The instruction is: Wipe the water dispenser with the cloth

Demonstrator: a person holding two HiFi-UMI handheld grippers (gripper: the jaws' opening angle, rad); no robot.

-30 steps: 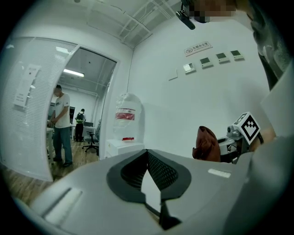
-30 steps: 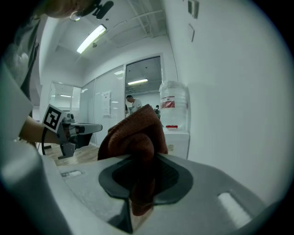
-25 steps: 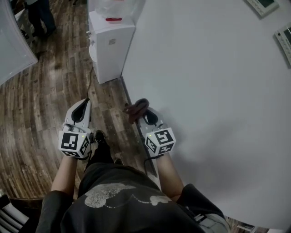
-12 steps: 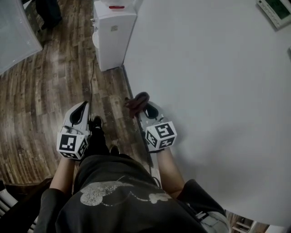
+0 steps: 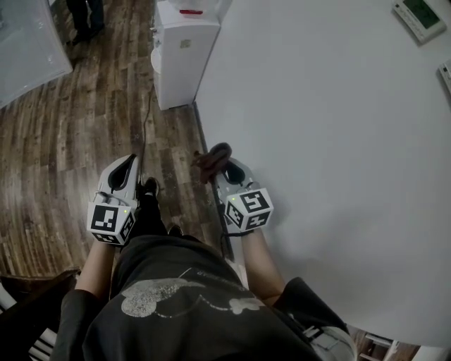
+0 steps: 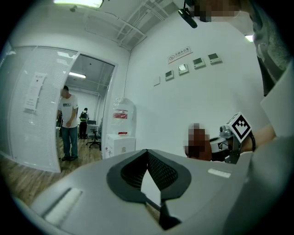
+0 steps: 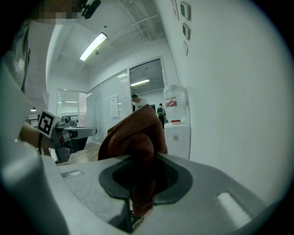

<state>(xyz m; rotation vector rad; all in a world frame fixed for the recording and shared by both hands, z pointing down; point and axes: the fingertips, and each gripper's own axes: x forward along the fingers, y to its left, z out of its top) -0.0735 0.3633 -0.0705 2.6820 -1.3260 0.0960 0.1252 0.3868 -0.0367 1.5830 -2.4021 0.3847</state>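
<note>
Presently the right claw [image 5: 225, 169] pinches the cloth [image 5: 210, 159], the left claw [image 5: 130, 163] closed, empty, water dispenser [image 5: 183, 60] well apart.

We hold 2 grippers side by side ahead of our torso, forearms out, both pointing forward; left gripper [image 5: 127, 163] jaws together, right gripper [image 5: 224, 169] jaws clamped on cloth [image 5: 211, 159].

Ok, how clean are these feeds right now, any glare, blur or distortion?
Head view: dim and flat, no glare, water dispenser cropped at the top edge. Left gripper view: strong fisheye, dark round border, ceiling light blown out top left. Right gripper view: same fisheye; the cloth sits close and soft, covering the centre.
</note>
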